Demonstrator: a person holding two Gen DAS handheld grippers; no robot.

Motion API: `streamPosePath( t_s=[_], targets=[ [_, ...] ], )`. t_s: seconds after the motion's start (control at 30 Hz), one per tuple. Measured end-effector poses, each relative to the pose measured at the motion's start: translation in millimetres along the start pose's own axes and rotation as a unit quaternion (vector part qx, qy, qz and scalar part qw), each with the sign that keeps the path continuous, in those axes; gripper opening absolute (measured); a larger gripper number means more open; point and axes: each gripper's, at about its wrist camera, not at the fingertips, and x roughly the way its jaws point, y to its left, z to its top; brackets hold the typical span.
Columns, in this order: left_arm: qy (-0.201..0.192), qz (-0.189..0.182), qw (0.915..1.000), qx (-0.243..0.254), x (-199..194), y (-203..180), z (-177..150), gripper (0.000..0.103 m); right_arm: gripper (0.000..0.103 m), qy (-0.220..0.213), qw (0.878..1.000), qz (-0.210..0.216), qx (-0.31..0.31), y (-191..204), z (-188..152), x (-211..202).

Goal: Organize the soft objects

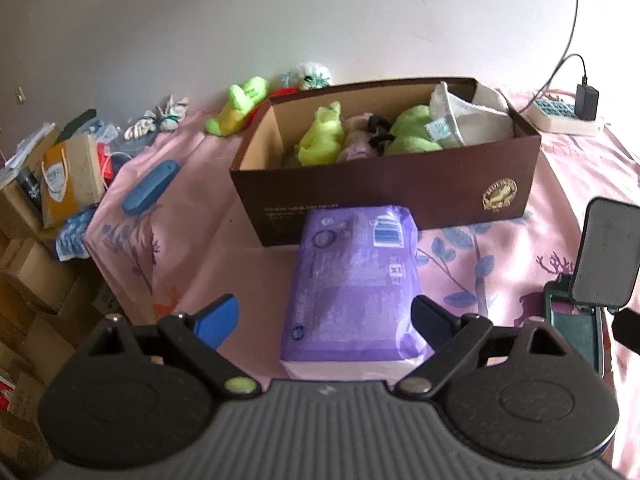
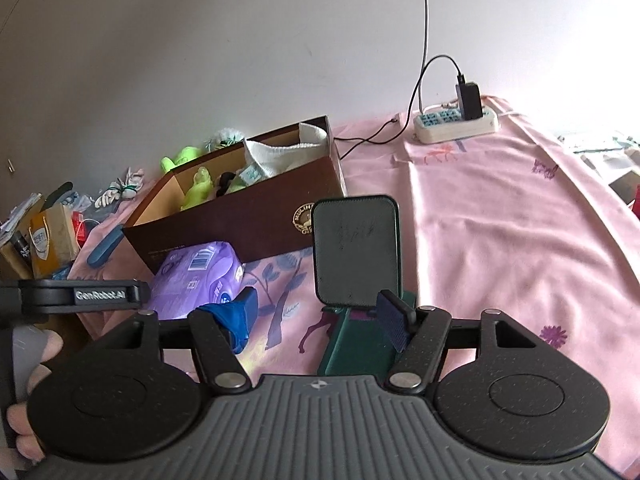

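Tongs first: my left gripper [image 1: 324,316] stands wide open around the near end of one purple tissue pack [image 1: 352,280], pads not pressing. My right gripper [image 2: 320,312] gapes too, holding nothing, over a green case [image 2: 360,340]. Pack's long axis runs away from me, far end touching one brown box [image 1: 384,188] of plush toys mid-bedspread [image 2: 500,240].

Before your open right gripper [image 2: 326,320]: brown box [image 2: 256,216] of soft toys [image 2: 198,192], purple pack [image 2: 198,276], green phone stand [image 2: 356,256], power strip [image 2: 456,122].
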Motion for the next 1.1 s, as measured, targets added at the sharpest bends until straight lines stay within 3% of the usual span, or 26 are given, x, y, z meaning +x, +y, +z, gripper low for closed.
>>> streamPosePath(
  t_s=[0.43, 0.73, 0.9, 1.1],
  targets=[
    [-0.062, 0.014, 0.9978, -0.015, -32, 10, 22, 0.092, 0.052, -0.071, 0.997, -0.011, -0.023, 13, 37, -20],
    [-0.112, 0.014, 0.9936, -0.013, -37, 7, 66, 0.092, 0.052, -0.121, 0.991, -0.044, -0.032, 20, 64, -19],
    [-0.104, -0.005, 0.9942, -0.03, -25, 6, 76, 0.092, 0.052, -0.128, 0.989, -0.063, -0.035, 22, 61, -8],
    [-0.066, -0.008, 0.9962, -0.056, 1, 14, 58, 0.092, 0.052, -0.107, 0.992, -0.066, -0.028, 25, 55, 7]
  ],
)
